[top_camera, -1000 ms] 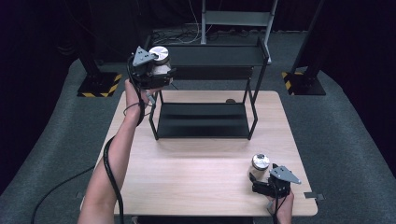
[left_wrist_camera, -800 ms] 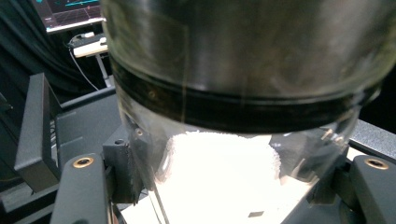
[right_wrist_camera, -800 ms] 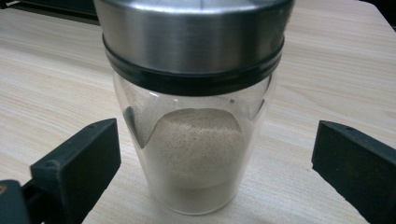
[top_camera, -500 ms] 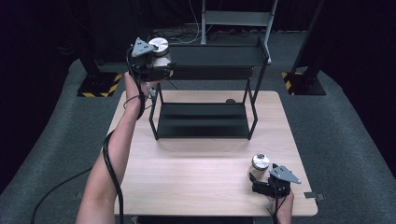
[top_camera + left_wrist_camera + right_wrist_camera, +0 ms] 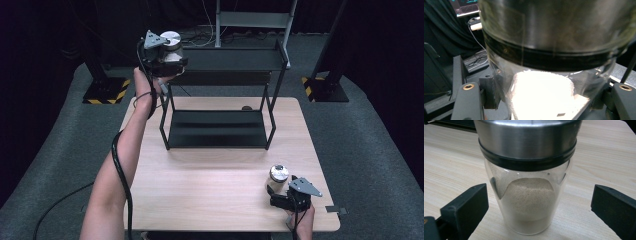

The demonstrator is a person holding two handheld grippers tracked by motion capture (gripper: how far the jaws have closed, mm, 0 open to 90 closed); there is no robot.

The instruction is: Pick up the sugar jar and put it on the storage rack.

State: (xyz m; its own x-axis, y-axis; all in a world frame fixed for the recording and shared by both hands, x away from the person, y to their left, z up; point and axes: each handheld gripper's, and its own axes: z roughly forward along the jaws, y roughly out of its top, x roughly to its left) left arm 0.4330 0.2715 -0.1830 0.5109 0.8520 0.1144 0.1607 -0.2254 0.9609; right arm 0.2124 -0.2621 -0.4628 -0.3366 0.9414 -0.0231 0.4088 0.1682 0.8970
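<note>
Jar of white powder [image 5: 171, 47], glass with steel lid and black band, was clamped in the left tongs [image 5: 167, 56], held in the air at the left end of the black shelf rack's [image 5: 220, 95] top tier, about level with that tier; can't tell whether it touched the tier. In the left gripper view the same jar [image 5: 554, 50] sat close up between the left tongs [image 5: 544, 100], pads pressed on the glass on both sides, white powder low in the jar. Second jar [image 5: 278, 178], same lid, beige powder inside, stood upright on the counter [image 5: 210, 195] in front of the rack, near the counter's front right corner. Right tongs [image 5: 278, 192] were just behind it on the person's side, jaws apart; in the right gripper view this jar [image 5: 527, 177] stood between the two jaws of the right tongs [image 5: 536, 210] with clear gaps on both sides, not touched. Rack stood at the back half of the counter, lower tier bare. Left forearm [image 5: 125, 160] reached up past the rack's left side, cable trailing along it.
</note>
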